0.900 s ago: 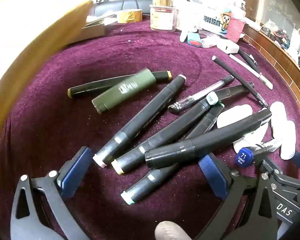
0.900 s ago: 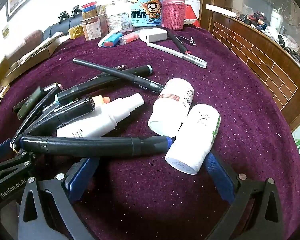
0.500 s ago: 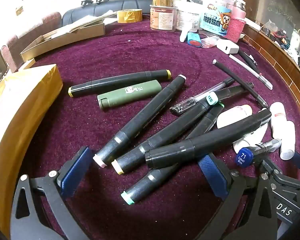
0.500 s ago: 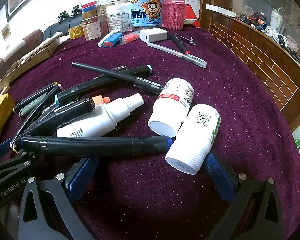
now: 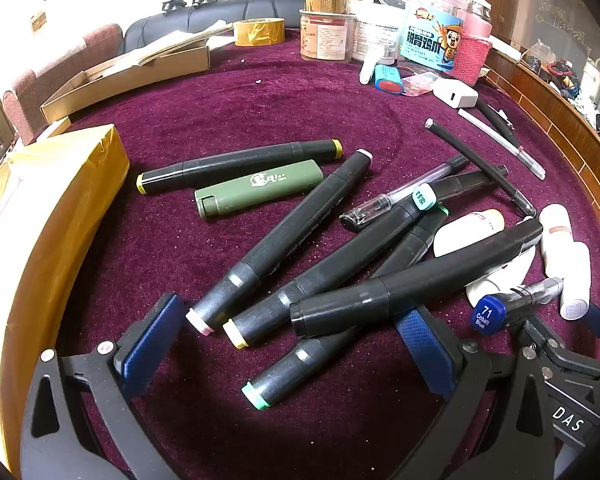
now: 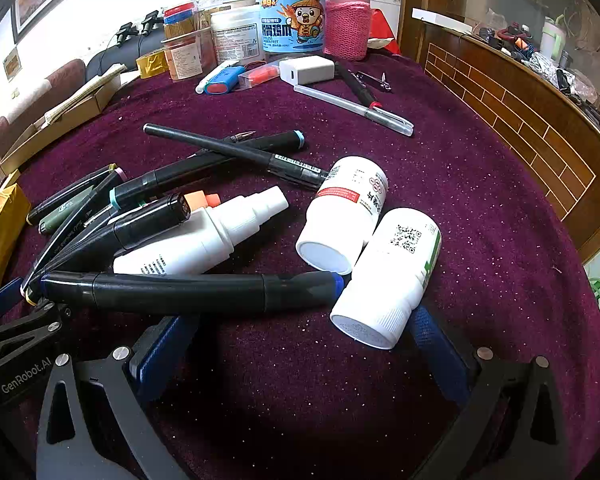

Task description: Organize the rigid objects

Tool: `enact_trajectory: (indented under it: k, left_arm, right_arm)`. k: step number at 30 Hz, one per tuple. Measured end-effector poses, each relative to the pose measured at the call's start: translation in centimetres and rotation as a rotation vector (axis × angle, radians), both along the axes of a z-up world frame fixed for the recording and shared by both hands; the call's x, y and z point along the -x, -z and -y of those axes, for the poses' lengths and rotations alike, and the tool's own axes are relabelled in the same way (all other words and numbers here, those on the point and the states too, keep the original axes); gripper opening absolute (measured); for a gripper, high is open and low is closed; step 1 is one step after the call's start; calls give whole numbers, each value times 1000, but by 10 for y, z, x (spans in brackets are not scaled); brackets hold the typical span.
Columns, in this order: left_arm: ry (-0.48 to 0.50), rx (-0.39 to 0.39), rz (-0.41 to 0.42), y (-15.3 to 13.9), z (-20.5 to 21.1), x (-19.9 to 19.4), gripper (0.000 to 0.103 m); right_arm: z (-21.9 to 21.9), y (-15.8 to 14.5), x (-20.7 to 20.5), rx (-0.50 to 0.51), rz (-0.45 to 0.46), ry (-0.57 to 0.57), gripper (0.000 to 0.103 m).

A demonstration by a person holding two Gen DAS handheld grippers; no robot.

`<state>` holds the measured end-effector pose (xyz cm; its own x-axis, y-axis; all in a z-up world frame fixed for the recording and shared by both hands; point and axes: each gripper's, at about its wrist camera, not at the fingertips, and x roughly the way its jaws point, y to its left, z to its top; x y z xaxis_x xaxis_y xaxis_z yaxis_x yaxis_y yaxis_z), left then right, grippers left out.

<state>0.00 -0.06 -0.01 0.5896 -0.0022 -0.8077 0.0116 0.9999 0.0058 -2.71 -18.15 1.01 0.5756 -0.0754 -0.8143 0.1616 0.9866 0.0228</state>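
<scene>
Several black markers (image 5: 284, 236) lie in a loose pile on the purple velvet table (image 5: 260, 112). A green lighter (image 5: 260, 188) and a yellow-capped marker (image 5: 240, 164) lie behind them. My left gripper (image 5: 292, 344) is open, its pads either side of the near marker ends. In the right wrist view a long black marker (image 6: 188, 292) lies across the front, beside a white spray bottle (image 6: 204, 236) and two white pill bottles (image 6: 344, 212) (image 6: 388, 276). My right gripper (image 6: 296, 344) is open, just short of them.
A yellow box (image 5: 48, 216) sits at the left. A cardboard tray (image 5: 132, 76), tape roll (image 5: 260, 32), jars (image 5: 432, 36), a pink flask (image 6: 348, 20), a white charger (image 6: 306, 70) and pens (image 6: 352, 108) line the back. A wooden rail (image 6: 520, 120) borders the right.
The yellow box, held close to the left camera, has come down to rest at the table's left. The green lighter has rolled slightly. Both grippers stay where they were.
</scene>
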Motion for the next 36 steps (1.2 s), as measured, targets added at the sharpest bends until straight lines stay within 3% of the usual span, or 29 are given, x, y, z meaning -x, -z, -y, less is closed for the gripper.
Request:
enact_trajectory:
  k: [21, 29, 36]
  left_arm:
    - [1, 2, 0, 0, 0, 0, 103]
    - [106, 2, -37, -3, -3, 15, 103]
    - [119, -10, -45, -2, -2, 17, 103]
  right_arm:
    - [1, 1, -1, -1, 0, 0, 102]
    - [0, -1, -2, -18, -50, -46, 102]
    - [3, 0, -3, -15, -98, -62, 102]
